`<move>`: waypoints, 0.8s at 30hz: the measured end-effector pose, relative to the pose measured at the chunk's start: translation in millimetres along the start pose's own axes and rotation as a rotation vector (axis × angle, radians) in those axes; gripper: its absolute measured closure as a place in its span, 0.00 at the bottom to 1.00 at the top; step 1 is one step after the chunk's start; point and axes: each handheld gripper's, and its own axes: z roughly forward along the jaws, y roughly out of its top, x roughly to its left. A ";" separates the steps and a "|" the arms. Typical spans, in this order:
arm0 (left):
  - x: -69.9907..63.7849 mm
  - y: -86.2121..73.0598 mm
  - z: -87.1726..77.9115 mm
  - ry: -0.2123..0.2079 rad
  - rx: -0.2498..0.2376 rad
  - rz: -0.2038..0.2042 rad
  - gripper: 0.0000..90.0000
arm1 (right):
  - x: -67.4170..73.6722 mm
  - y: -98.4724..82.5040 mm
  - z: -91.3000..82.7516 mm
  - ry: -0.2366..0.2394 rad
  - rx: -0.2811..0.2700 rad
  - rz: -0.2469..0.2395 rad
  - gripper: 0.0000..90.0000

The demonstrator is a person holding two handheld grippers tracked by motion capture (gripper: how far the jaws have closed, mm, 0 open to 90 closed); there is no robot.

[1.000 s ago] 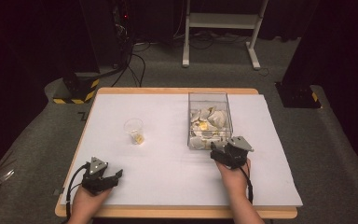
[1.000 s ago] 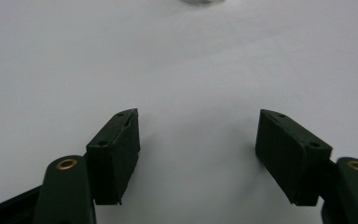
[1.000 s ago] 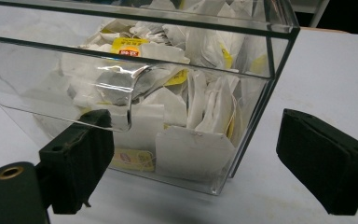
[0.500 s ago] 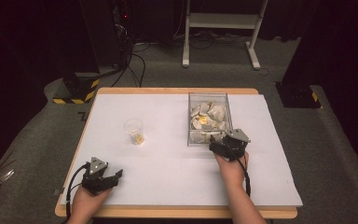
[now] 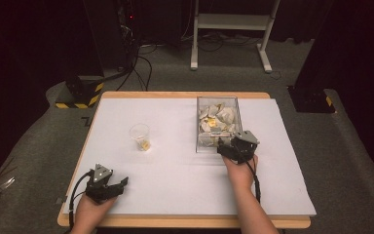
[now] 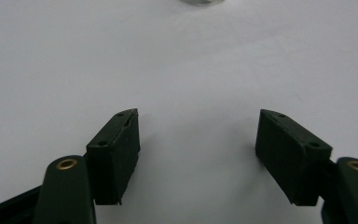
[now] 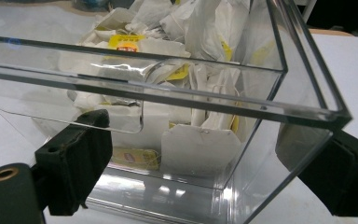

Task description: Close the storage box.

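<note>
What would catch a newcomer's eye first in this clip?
The clear plastic box crammed with white and yellow sachets, right of the table's middle, with the right gripper at its near wall, jaws open. Then the small clear cup standing alone to the left, and the left gripper resting open at the near-left corner.

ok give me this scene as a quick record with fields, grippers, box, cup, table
left gripper: jaws wide open, nothing between them, low over the white sheet near the table's front left
right gripper: at the near end of the clear box, jaws open, one on each side of its near right corner
clear box: open top, holds white tea bag sachets with yellow tags
plastic cup: upright, left of the box, small yellow item inside
table: wooden, covered by a white sheet
</note>
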 end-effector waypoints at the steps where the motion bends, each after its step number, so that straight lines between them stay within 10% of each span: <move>1: 0.0 0.0 0.0 0.000 0.000 0.000 0.34 | 0.0 0.0 0.0 0.000 0.000 0.000 0.11; 24: -0.1 0.0 -0.1 0.000 0.002 0.001 0.34 | -3.0 -3.4 -11.3 0.040 0.020 0.000 0.16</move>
